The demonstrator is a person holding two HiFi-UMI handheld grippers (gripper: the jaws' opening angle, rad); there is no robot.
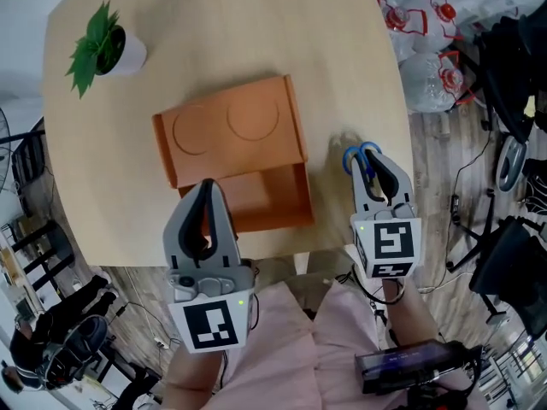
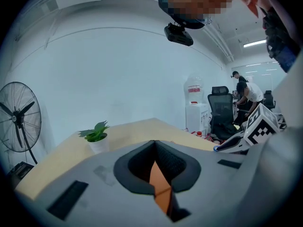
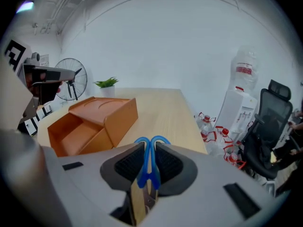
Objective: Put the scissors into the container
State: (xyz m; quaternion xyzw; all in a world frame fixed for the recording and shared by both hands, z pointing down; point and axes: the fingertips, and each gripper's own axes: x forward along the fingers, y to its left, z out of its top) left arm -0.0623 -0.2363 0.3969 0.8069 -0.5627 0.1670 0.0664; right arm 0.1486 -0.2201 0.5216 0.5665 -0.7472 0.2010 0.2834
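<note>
1. Surface: a pale wooden table with rounded corners (image 1: 256, 24) carries a small green plant in a white pot (image 1: 104, 48) at its far left and an orange rectangular container (image 1: 231, 131) near its middle. The container's flat top bears 2 round recesses. Its lower open compartment faces the table's near edge.
2. Room: wood-look flooring surrounds the table, with clear water bottles with red caps (image 1: 423, 45) on the floor to the right. A standing fan (image 2: 19, 117), a white water dispenser (image 3: 239, 103) and a black office chair (image 3: 272, 126) stand against pale walls.
3. Right gripper (image 1: 378, 167): its jaws are clamped on the blue-handled scissors (image 1: 360, 155), and the 2 handle loops project past the jaw tips. The scissors are held over the table's right part, beside the container and apart from it.
4. Left gripper (image 1: 206, 186): its jaw tips meet with nothing between them, over the container's open compartment.
5. Free space: bare tabletop lies behind the container and between it and the right edge. The container's front sits close to the near edge.
6. Concealed: the scissor blades are largely covered by the right jaws. The left gripper masks part of the open compartment. Distant people beyond the table are too small to describe.
</note>
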